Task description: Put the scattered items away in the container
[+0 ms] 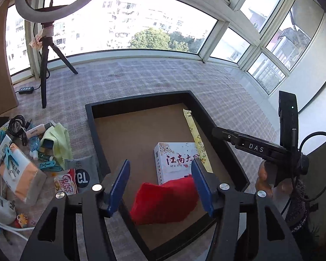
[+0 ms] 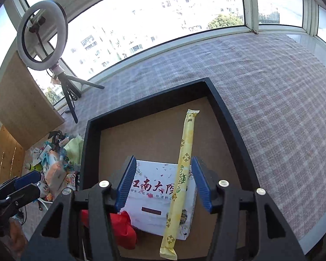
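Observation:
A black-rimmed tray [image 1: 93, 130] [image 2: 223, 108] with a brown floor holds a white printed box [image 1: 173, 158] [image 2: 158, 198], a long yellow packet [image 1: 197, 139] [image 2: 184, 158] lying over the box, and a red pouch [image 1: 163, 202] [image 2: 121, 228] at its near left. My left gripper [image 1: 160, 187] is open above the red pouch, not holding it. My right gripper [image 2: 163, 184] is open and empty above the box and the packet. Scattered items [image 1: 32, 158] [image 2: 54, 165] lie on the checked cloth left of the tray.
The pile holds an orange-and-white tissue pack [image 1: 19, 174], a Coffee mate sachet [image 1: 67, 184], a grey packet [image 1: 84, 171], a light green cloth [image 1: 58, 143], blue clips [image 1: 50, 165], cables and a white plug [image 1: 2, 208]. A ring light on a tripod [image 1: 43, 65] stands at the back left.

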A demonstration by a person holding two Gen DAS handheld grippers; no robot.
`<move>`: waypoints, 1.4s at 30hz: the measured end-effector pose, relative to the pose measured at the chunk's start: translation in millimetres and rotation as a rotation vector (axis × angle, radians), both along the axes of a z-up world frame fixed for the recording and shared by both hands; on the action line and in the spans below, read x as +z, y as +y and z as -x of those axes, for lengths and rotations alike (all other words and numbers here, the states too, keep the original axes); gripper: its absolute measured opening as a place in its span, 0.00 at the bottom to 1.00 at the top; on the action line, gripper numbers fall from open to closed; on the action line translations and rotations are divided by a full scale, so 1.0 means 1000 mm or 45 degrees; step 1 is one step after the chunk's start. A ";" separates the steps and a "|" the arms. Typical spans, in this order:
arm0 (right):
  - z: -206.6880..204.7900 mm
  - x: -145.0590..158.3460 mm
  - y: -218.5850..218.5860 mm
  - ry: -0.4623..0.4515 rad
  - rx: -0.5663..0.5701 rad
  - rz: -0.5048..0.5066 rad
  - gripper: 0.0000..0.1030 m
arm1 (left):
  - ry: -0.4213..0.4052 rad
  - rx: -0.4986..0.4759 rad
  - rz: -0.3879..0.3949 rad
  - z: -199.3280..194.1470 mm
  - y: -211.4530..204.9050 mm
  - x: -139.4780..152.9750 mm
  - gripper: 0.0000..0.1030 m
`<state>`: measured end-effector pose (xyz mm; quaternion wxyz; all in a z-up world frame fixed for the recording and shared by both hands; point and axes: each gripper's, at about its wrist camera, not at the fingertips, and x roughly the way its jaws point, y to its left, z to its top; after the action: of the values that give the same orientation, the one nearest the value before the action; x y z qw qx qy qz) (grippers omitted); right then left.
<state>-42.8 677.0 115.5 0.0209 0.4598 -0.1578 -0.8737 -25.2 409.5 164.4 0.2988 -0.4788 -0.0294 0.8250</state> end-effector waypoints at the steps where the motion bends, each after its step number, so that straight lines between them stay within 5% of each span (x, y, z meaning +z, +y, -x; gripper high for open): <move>1: 0.005 0.000 -0.007 -0.002 0.028 0.003 0.51 | -0.001 0.032 0.005 0.002 -0.011 -0.002 0.55; 17: 0.078 -0.008 -0.177 -0.067 0.588 -0.094 0.42 | -0.167 0.703 0.021 -0.012 -0.225 -0.056 0.54; 27: 0.123 -0.047 -0.269 -0.185 0.804 -0.176 0.40 | -0.149 0.737 0.078 0.025 -0.231 -0.063 0.54; 40: 0.156 -0.079 -0.291 -0.273 0.809 -0.190 0.29 | -0.126 0.632 0.288 0.116 -0.190 -0.094 0.51; 42: 0.159 -0.084 -0.292 -0.291 0.808 -0.175 0.23 | -0.156 0.630 0.298 0.121 -0.191 -0.102 0.41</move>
<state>-201.6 385.3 31.7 0.2430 0.5811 0.0510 -0.7750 -146.2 218.8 62.1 0.0285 -0.5374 -0.0679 0.8401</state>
